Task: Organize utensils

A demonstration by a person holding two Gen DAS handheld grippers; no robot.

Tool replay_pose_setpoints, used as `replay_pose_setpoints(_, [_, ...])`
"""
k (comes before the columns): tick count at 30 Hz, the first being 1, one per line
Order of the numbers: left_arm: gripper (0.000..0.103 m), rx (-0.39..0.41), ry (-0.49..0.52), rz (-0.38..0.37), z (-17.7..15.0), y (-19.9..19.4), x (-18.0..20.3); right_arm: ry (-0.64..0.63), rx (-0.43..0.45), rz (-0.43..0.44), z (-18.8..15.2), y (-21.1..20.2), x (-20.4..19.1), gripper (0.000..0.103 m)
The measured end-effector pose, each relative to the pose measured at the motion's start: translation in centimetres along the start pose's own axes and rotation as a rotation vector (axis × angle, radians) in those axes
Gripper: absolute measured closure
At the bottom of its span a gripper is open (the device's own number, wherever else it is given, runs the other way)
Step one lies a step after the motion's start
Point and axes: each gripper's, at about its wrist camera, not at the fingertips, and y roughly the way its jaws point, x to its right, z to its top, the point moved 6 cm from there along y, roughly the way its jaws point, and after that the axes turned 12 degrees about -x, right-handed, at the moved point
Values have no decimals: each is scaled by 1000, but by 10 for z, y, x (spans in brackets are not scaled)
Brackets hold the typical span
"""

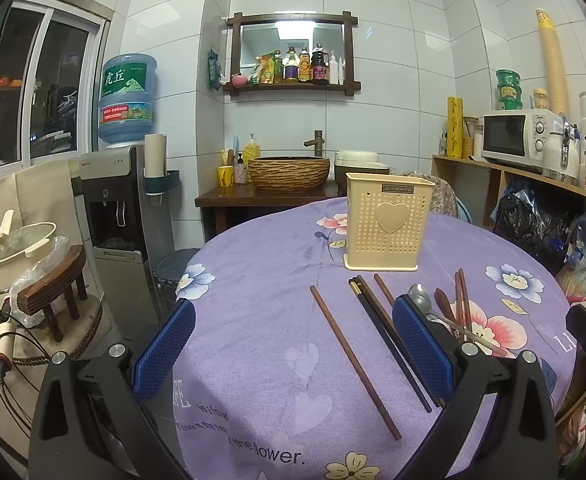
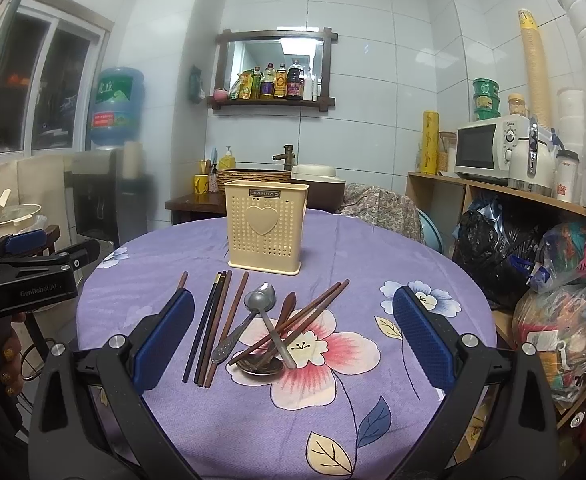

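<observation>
Purple cloth point(image 2: 373, 248) with a flower print covers the round table, and the utensils lie on it toward the near edge. Going from the left: the left tongs point(image 1: 293, 344) hang over the table's left part with their blue pads spread wide, holding nothing. Between those pads lies a single brown chopstick point(image 1: 353, 360), on a slant, alone on the cloth. Just to its right runs a pair of black chopsticks point(image 1: 389, 340), side by side, with one more brown chopstick point(image 1: 384, 289) beyond them — its lower length is hidden behind the right pad.

In the right wrist view the left tongs show again at the left edge, gripped by a hand point(image 2: 5, 356). The right tongs point(image 2: 293, 336) hover over the middle of the table, pads wide apart and empty. Between those pads lies the heap: a grey metal spoon point(image 2: 253, 312) with its bowl toward the far side, a second spoon point(image 2: 261, 366) with its bowl toward the near edge, a dark wooden spoon point(image 2: 287, 308), and two reddish-brown chopsticks point(image 2: 313, 312) crossing over them on a diagonal. The handles overlap; which touches which underneath I cannot tell.

Behind it all, toward the far edge of the table, a cream plastic holder point(image 2: 267, 228) with a heart on its front stands upright, well apart from both tongs. Its inside is not visible.
</observation>
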Motion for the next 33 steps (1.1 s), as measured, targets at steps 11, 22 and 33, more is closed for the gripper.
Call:
replay_pose_setpoints(11, [5,-3,1,0,0,1,0,1,0,0,-1,1,0,5])
replay_pose_setpoints(22, [5,-11,6,1,0,3,-2,0,-10,1,-1,3,0,5])
replay_pose_setpoints(33, [5,-28,13,3,-1,6,0,-4,-31,-3,-3,8,-1,5])
